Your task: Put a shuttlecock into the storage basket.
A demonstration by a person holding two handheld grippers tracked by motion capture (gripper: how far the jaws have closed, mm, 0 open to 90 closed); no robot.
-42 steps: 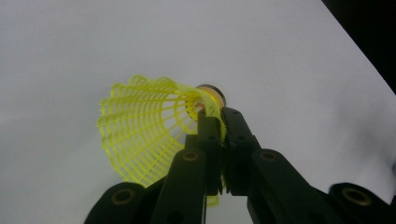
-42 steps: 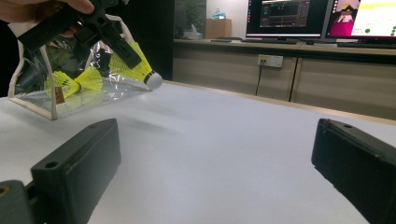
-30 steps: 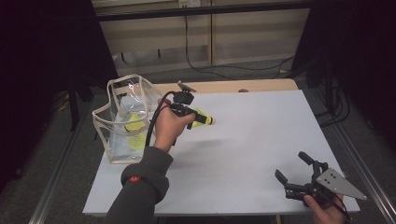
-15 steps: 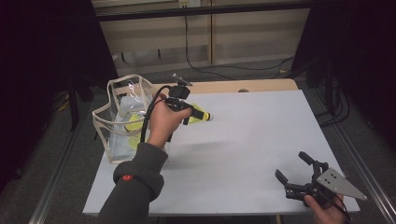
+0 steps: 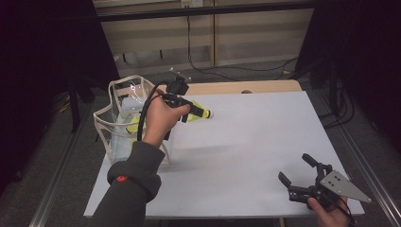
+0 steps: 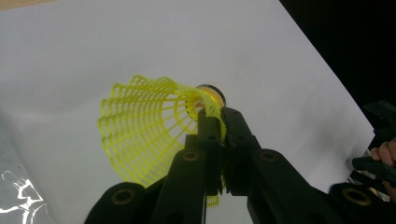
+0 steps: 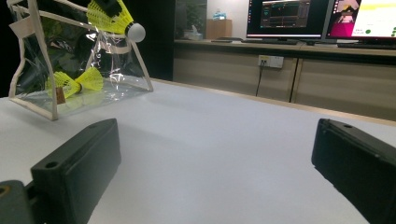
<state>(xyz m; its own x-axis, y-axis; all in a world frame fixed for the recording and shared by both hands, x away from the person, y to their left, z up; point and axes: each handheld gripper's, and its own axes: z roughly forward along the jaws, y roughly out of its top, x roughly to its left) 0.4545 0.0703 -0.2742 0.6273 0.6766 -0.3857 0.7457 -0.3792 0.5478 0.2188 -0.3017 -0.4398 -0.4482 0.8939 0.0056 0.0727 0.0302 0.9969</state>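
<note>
the white table (image 5: 255,142) carries a clear bag (image 5: 118,123) standing at its left edge, with a yellow shuttlecock or two lying inside (image 7: 74,81). compared with a second ago, the left hand (image 5: 163,116) has drifted a little back toward the bag and risen slightly, so the shuttlecock (image 6: 149,126) it carries now hangs just right of the bag's open top, cork end pointing out over the table. i'd judge this to mean the piece is either freshly lifted out or being lined up for dropping in; from the pose, close to the rim and above it, the bag seems the likely goal. the left tongs (image 6: 218,122) are closed narrow on the yellow skirt near the cork, pinching the mesh between both jaws, and touch nothing else. the right tongs (image 5: 302,176) have not shifted at all: they rest low at the near right corner of the table, jaws spread wide, holding nothing, with the bare tabletop between them in the right gripper view.
</note>
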